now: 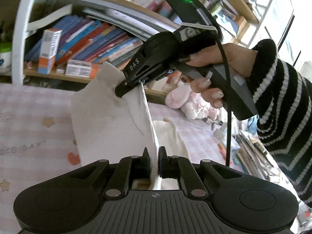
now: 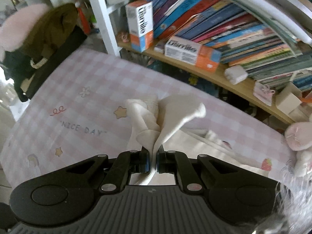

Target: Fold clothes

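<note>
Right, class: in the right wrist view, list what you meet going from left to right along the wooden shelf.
Upright white-and-orange box → flat white-and-orange box → small white packet → pale cardboard box.

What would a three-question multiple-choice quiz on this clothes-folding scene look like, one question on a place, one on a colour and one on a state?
1. Where is the pink plush toy?
A. On the checked bed cover
B. On the bookshelf
C. In a gripper

2. What colour is the garment being handled?
A. Dark blue
B. Off-white
C. Red

3. How do the two grippers stand?
A. Both open, empty
B. One open, one shut
C. Both shut on the garment

Answers:
1. A: the toy lies on the cover, below the bookshelf.
2. B: the cloth is pale cream in both views.
3. C: the left gripper pinches a fold of the cloth, and the right gripper clamps another part, lifted off the bed.
</note>
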{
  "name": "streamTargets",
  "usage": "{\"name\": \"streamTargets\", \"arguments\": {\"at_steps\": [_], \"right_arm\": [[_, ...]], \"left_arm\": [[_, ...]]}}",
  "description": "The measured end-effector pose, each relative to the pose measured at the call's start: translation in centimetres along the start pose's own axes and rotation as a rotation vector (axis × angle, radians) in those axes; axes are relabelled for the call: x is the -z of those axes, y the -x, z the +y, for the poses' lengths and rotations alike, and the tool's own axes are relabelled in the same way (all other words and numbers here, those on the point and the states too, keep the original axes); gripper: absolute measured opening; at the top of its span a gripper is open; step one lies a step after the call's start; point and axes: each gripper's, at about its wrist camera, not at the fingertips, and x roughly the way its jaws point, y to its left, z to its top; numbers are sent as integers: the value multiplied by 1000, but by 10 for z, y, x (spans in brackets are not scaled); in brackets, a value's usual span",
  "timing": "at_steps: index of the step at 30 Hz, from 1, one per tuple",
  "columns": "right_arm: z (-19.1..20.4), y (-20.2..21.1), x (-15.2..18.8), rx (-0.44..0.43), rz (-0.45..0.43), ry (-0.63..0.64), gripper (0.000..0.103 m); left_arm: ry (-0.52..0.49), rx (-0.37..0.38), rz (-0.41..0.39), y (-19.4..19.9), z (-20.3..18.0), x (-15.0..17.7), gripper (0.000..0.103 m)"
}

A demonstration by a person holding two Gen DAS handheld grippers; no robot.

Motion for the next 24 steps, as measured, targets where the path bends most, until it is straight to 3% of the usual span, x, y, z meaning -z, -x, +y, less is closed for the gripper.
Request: {"name": "streamTargets", "arguments": {"at_steps": [5,14,24], "right_arm": [[-54,16,30,-60,-61,1,6],[-135,8,86,-158,-89,-85,6],[-182,-5,120,-230,-117,-176,6]], "left_arm": [[-16,-48,27,-22,-35,-6,7],[-84,-96,139,-67,-73,-6,7],[-104,-117,208,-106,-107,-8,7]]}}
